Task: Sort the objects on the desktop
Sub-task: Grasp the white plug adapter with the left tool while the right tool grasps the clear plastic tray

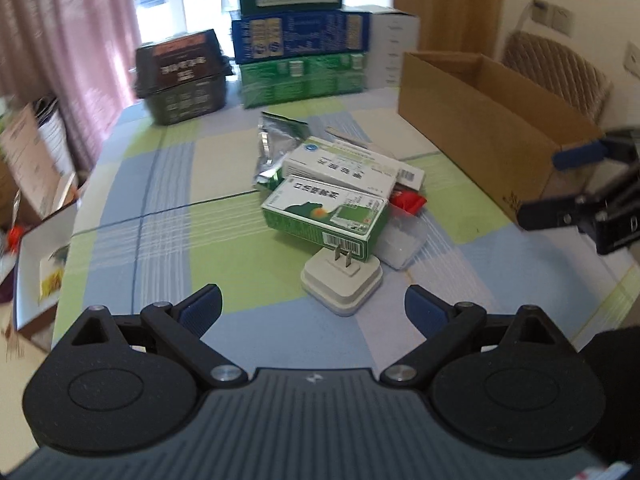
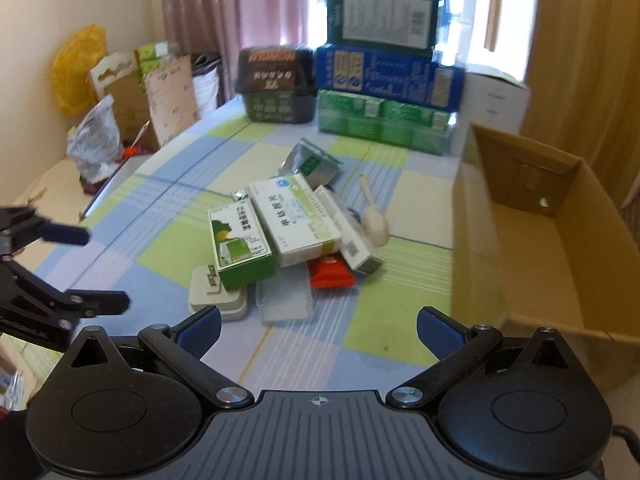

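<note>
Green cardboard medicine box [image 1: 326, 216] lies at twelve o'clock of the left gripper [image 1: 313, 307]; both grippers' fingers spread, right gripper [image 2: 319, 325] too.

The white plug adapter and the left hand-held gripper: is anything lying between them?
No. In the left wrist view, only bare checked tablecloth lies between the open left hand-held gripper and the white plug adapter, nearest of the pile.

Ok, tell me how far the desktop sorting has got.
Nothing looks done: the cardboard box shows no items inside. Nothing is in hand; the left claw and right claw are open. All is left: the green box, white box, plug adapter, red packet and scoop lie heaped on the tablecloth.
</note>
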Demonstrator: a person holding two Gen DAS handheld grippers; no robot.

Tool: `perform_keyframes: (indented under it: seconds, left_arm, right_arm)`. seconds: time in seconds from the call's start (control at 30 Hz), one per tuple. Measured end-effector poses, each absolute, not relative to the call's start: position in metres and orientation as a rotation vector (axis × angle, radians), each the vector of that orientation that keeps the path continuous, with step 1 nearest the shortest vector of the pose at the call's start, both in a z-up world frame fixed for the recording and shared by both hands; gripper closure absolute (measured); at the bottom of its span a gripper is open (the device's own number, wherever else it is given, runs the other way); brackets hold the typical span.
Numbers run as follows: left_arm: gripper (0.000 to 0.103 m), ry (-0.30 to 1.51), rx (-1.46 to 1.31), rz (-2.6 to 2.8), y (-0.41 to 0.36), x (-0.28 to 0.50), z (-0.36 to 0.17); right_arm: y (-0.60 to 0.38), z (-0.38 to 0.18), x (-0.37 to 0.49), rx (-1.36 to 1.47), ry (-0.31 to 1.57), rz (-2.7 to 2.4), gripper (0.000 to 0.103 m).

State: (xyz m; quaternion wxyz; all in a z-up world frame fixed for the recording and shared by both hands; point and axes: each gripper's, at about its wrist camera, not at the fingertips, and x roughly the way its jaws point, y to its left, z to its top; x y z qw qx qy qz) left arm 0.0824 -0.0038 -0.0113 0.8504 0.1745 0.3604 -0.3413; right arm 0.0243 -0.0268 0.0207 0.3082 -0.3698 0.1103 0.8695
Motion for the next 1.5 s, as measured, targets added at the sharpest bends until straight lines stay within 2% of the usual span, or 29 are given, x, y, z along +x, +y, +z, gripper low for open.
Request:
perform_keyframes:
  seconds: [0.27, 0.57, 0.67, 0.77, 0.83, 0.87, 0.93, 1.37, 1.43, 1.5]
  left_arm:
    - [0.015, 0.757, 0.537, -0.904, -0.032, 0.115, -0.057]
    - [0.018, 0.759, 0.623, -1.032, -0.05, 0.149, -0.092]
    - [0.021, 0.746, 0.627, -1.073, -0.053, 0.152, -0.096]
    - [0.028, 0.744, 0.64, -1.114, -0.056, 0.154, -0.1]
    - [0.036, 0.74, 0.65, -1.136, -0.058, 0.154, -0.101]
    - [0.041, 0.74, 0.649, -1.144, -0.059, 0.154, -0.102]
    - [0.041, 0.741, 0.644, -1.146, -0.06, 0.154, -0.102]
    - [0.041, 0.771, 0.672, -1.128, -0.015, 0.114, -0.09]
    - [0.041, 0.773, 0.668, -1.114, -0.01, 0.109, -0.09]
    - [0.041, 0.771, 0.655, -1.105, -0.008, 0.108, -0.09]
  right_arm:
    - [0.0, -0.016, -0.011, -1.098, 0.264, 2.329, 0.002]
    - [0.035, -0.054, -0.044, -1.183, 0.266, 2.35, 0.003]
    - [0.042, -0.064, -0.054, -1.215, 0.277, 2.353, 0.012]
    - [0.048, -0.072, -0.061, -1.234, 0.297, 2.349, 0.019]
    - [0.05, -0.076, -0.064, -1.245, 0.289, 2.346, 0.027]
    - [0.05, -0.078, -0.065, -1.248, 0.284, 2.344, 0.036]
    - [0.052, -0.079, -0.065, -1.253, 0.296, 2.347, 0.05]
    - [0.021, -0.062, 0.012, -1.421, 0.288, 2.258, 0.05]
    - [0.02, -0.063, 0.02, -1.431, 0.285, 2.241, 0.047]
    - [0.018, -0.064, 0.021, -1.43, 0.271, 2.23, 0.032]
